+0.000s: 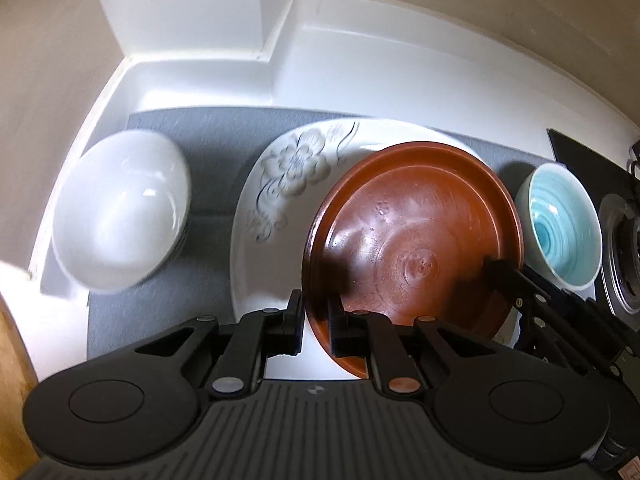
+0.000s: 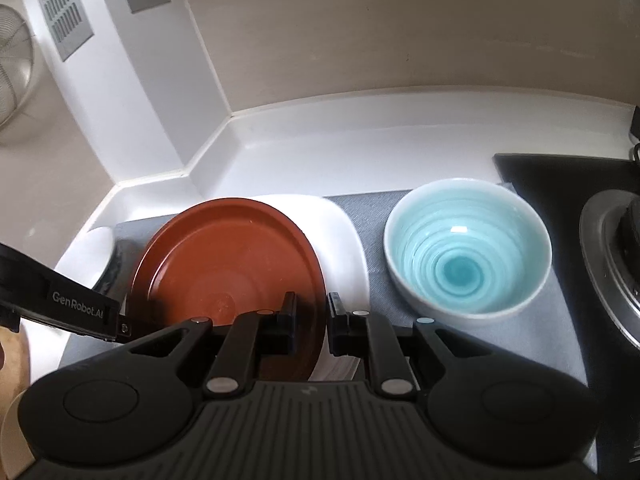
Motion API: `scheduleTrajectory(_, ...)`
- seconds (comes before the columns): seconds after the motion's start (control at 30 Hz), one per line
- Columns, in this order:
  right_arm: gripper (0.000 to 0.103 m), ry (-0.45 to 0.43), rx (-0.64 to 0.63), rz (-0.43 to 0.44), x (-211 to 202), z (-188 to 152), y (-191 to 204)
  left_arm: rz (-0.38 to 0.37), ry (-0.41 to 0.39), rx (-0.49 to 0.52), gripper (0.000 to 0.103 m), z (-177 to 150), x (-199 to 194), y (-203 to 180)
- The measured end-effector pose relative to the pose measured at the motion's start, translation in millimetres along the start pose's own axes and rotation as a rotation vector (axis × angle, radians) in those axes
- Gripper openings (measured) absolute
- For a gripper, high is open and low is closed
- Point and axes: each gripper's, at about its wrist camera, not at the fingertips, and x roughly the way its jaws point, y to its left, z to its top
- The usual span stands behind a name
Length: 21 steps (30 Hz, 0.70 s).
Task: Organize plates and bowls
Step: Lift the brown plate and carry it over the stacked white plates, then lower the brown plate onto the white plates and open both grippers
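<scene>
Plates number two: a round reddish-brown plate (image 1: pixel 416 236) with a raised rim and faint concentric rings at its centre, dull and a little scuffed, and under it a larger glossy white plate (image 1: pixel 272 200) painted with a grey flower. The brown plate lies over the right part of the white one, and both sit mid-way along a grey woven mat (image 1: pixel 216 152) on the white surface (image 1: pixel 360 76), near its back edge. Bowls I can count are also two: a smooth white bowl (image 1: pixel 120 212) toward the left edge of the mat, blurred, with what may be another rim beneath it, and a pale blue bowl (image 2: pixel 468 248) with a spiral of ridges inside and a whitish outside, standing upright toward the mat's right edge, just beside the plates and apart from them. My left gripper (image 1: pixel 316 320) has its fingers (image 1: pixel 294 320) drawn narrow on either side of the brown plate's near-left rim, one outside and one inside; my right gripper (image 2: pixel 310 320) straddles the same plate's near-right rim the same way, fingers (image 2: pixel 288 320) narrow around it. Whether the pads press the rim I cannot tell. A dark glossy cooktop (image 2: pixel 560 184) with a round metal burner (image 2: pixel 616 264) lies past the right edge of the mat.
</scene>
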Motion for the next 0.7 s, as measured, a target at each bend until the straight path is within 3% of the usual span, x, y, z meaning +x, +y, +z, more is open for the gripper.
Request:
scheduleTrajectory(0.17,0.02,0.002,0.013,-0.006,3.7,2.7,-2.0,-0.019,0.019,-0.043,0.012,8.3,11.7,3.5)
scheduleTrajectory(0.6,0.021,0.004,0.166,0.085,12.8,3.1,-31.0,-0.07,0.008,-0.069,0.013,4.8,31.4,11.1)
scheduleTrajectory(0.7,0.021,0.034,0.157,0.077,20.1,0.4,-25.4,-0.045,-0.006,-0.077,0.013,3.7,28.8,15.2)
